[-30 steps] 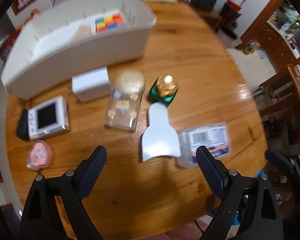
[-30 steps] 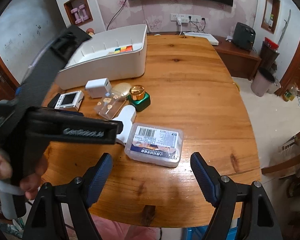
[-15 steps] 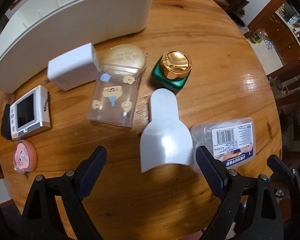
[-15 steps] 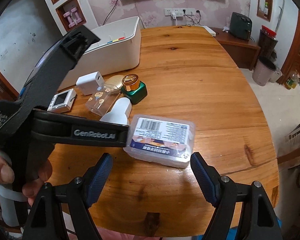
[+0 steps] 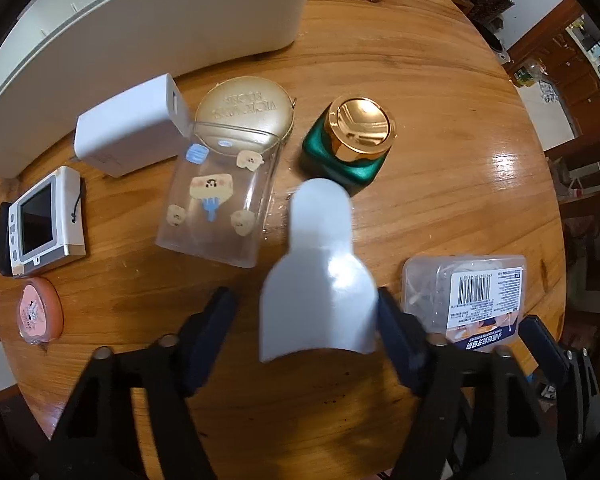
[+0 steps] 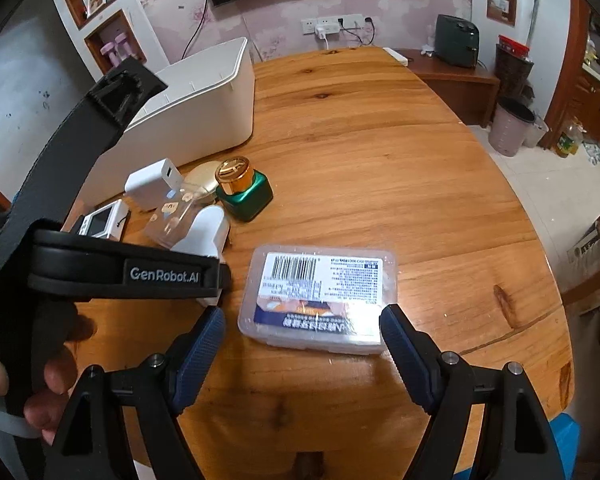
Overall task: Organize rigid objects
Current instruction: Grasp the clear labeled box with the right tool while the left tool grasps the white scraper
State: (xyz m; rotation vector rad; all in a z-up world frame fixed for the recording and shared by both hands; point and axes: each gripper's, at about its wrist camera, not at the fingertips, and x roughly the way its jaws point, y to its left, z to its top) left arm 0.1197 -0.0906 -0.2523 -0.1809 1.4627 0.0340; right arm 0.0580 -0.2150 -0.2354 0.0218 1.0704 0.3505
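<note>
Now the left gripper [image 5: 304, 332] has dropped closer, jaws wide around the white scoop-shaped piece [image 5: 318, 280], gripping nothing; the right gripper [image 6: 300, 344] brackets the clear labelled box [image 6: 320, 292], open too.

The left tongs [image 5: 304, 344] are coming down lower and are now closing in around the wide end of the white plastic piece [image 5: 318, 280]. The right tongs [image 6: 302, 350] are moving closer to the clear labelled box [image 6: 320, 296].

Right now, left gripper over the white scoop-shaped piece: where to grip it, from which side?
Grip the white piece across its wide flared end, coming from above with the left gripper open, one finger on each side. That end already sits between the fingers; the narrow rounded end lies close to the green jar and the clear case, leaving less room there.
</note>
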